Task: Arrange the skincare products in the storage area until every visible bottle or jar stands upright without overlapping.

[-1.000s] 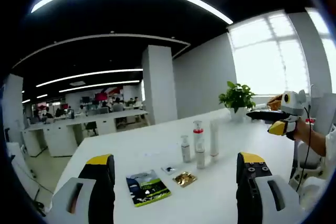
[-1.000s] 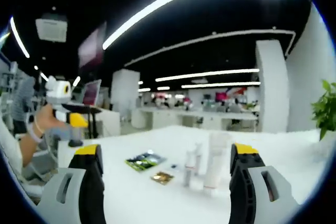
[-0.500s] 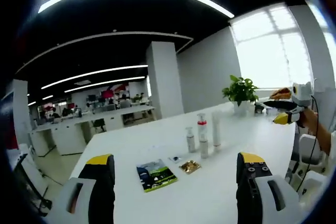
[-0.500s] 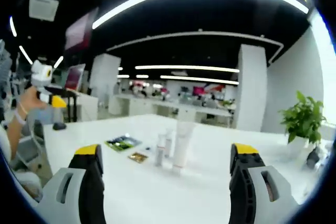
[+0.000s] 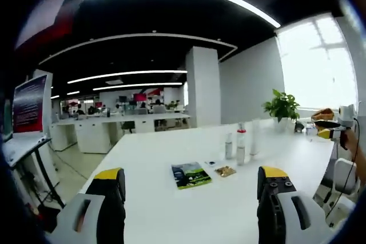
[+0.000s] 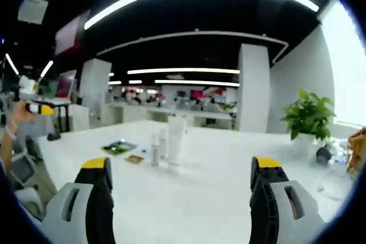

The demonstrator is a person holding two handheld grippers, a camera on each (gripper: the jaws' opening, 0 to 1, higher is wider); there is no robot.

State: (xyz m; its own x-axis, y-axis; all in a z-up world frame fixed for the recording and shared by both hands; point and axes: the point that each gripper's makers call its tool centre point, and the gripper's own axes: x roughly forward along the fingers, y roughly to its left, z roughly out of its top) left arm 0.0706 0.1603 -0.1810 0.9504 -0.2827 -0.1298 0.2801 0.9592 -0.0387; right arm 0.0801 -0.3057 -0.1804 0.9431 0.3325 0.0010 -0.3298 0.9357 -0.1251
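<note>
Both tongs wide open, empty, bottles well ahead.
Left tongs (image 5: 191, 198) and right tongs (image 6: 182, 198) face the upright bottles (image 5: 239, 146) across the desk (image 5: 171, 210); right seems nearer.

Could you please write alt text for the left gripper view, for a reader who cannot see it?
The left gripper hangs open above a long white table, where three upright skincare bottles stand beside a green leaflet and a small gold sachet. A potted plant sits further back; the right gripper enters at the right edge.
</note>
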